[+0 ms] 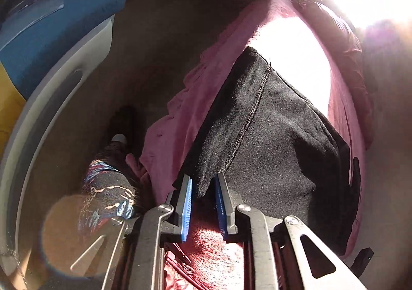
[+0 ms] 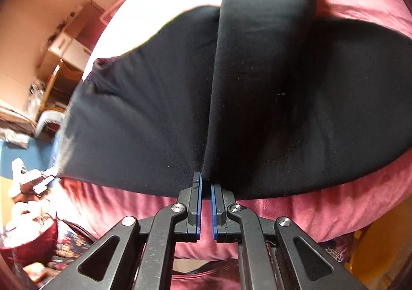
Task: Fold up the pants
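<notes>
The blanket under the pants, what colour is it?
Dark pink blanket, clearest in the right wrist view.

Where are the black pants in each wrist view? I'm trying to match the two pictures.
Left wrist view: black pants run from centre to lower right, a corner between the left tool pads.
Right wrist view: they fill the middle, pinched by the right tool.
Shared landmark: the pink blanket under them.

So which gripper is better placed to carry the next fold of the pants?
Right, probably. The right gripper is shut on a raised ridge of the black pants, so it can pull at once. The left gripper stands open, a corner of the fabric loose between its blue pads, above the red blanket.
</notes>
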Action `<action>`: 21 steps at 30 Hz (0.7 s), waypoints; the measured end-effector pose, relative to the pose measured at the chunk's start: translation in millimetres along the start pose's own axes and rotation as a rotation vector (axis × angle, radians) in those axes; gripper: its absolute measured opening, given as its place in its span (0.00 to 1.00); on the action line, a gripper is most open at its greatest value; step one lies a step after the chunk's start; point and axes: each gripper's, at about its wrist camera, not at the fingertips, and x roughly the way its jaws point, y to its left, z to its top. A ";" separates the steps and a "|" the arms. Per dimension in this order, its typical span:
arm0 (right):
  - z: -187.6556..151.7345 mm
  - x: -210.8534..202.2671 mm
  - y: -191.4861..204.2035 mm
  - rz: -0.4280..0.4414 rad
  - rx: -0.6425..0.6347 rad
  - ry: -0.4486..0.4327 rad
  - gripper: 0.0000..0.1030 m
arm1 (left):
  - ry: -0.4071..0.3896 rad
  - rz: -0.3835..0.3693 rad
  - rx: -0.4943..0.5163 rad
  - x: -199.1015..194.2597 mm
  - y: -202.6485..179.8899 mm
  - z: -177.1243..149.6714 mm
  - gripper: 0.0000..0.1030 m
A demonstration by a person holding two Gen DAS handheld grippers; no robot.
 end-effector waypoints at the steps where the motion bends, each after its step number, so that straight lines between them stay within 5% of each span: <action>1: 1.6 2.2 -0.8 0.004 0.007 0.009 0.05 | -0.033 0.067 0.008 -5.1 0.4 2.1 0.26; 5: 6.1 -0.4 -5.1 0.028 0.027 0.012 0.09 | -0.159 0.142 0.021 -34.5 -8.0 7.3 0.29; 8: 8.3 -19.0 -12.9 0.033 0.023 0.011 0.32 | -0.234 0.100 0.098 -51.0 -37.4 6.0 0.30; 10: 13.6 -37.8 -17.0 0.003 0.008 -0.021 0.32 | -0.247 0.044 0.192 -53.5 -66.2 3.6 0.32; 16: 69.1 -80.5 -37.0 -0.079 0.073 -0.195 0.32 | -0.113 -0.147 0.515 -17.3 -167.9 -29.9 0.32; 21: 146.9 -66.4 -33.8 -0.131 0.087 -0.261 0.34 | 0.033 -0.237 0.722 24.1 -232.0 -74.1 0.32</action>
